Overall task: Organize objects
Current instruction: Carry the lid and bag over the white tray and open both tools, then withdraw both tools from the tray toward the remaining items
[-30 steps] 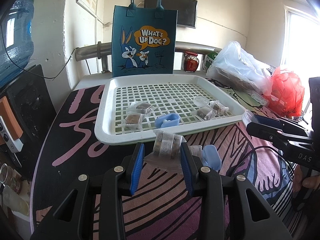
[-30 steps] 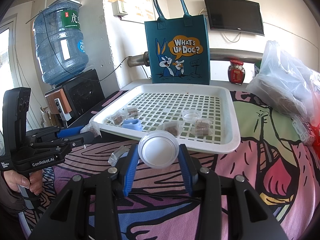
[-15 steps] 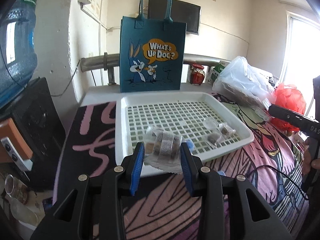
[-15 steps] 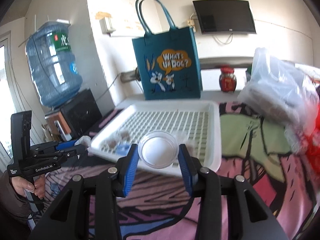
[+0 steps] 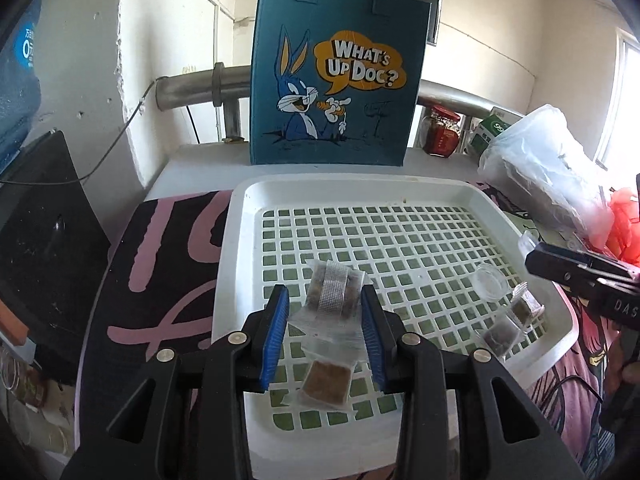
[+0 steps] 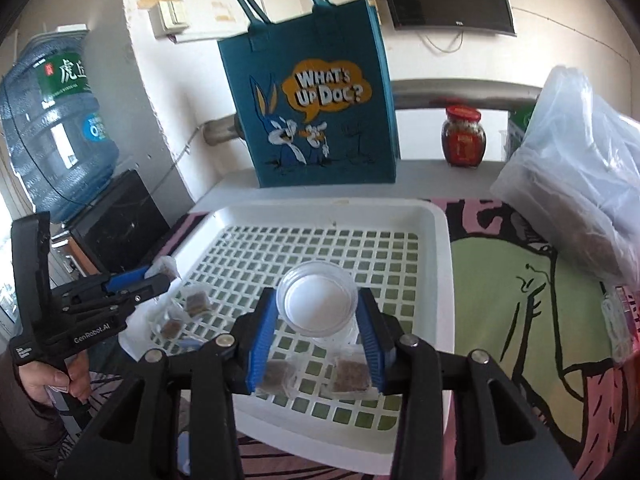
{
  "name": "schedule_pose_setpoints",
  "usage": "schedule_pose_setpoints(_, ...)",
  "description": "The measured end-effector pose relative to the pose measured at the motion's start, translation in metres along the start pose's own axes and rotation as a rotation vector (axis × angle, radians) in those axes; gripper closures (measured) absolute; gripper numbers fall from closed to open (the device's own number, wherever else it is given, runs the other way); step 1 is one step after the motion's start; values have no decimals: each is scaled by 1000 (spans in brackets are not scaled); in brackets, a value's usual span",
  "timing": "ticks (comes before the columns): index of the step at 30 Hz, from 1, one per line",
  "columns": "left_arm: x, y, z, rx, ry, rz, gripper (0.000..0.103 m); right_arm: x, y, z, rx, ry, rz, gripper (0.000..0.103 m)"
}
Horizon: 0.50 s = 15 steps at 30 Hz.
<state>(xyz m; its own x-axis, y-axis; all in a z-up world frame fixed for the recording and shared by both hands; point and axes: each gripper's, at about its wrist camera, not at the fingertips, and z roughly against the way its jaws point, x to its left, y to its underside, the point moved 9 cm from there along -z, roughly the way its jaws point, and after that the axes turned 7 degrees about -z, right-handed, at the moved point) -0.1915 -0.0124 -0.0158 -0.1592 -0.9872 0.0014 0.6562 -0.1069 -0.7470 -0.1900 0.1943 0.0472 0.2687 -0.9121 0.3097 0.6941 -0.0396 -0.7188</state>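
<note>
My left gripper (image 5: 325,322) is shut on a clear packet (image 5: 333,296) of brown bits with a mesh strip, held over the near left part of the white grid tray (image 5: 236,240). A brown square packet (image 5: 325,380) lies on the tray just below it. My right gripper (image 6: 318,334) is shut on a round clear plastic lid (image 6: 317,304) above the tray's (image 6: 436,264) near middle. Two brown packets (image 6: 352,372) lie under the right gripper. The left gripper (image 6: 132,286) shows at the left of the right wrist view.
A blue "What's Up Doc?" tote bag (image 5: 332,80) stands behind the tray. A small clear cup (image 5: 490,280) and brown packets (image 5: 516,320) lie at the tray's right side. A red jar (image 6: 462,136), plastic bags (image 6: 580,184) and a water bottle (image 6: 52,132) surround the table.
Both grippers have moved forward from the table's front edge to above the tray, each carrying its item. The tote bag and tray now look closer.
</note>
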Motion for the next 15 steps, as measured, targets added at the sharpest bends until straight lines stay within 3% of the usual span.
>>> schedule_pose_setpoints(7, -9, 12, -16, 32, 7, -14, 64, -13, 24, -41, 109, 71, 4, 63)
schedule_pose_setpoints(9, -9, 13, -19, 53, 13, -4, 54, -15, 28, -46, 139, 76, -3, 61)
schedule_pose_setpoints(10, -8, 13, -19, 55, 15, 5, 52, -14, 29, -46, 149, 76, -5, 55)
schedule_pose_setpoints(11, -8, 11, -15, 47, 20, 12, 49, -13, 28, -44, 145, 71, -8, 50)
schedule_pose_setpoints(15, -5, -6, 22, -52, 38, 27, 31, -1, 11, -8, 43, 29, -8, 46)
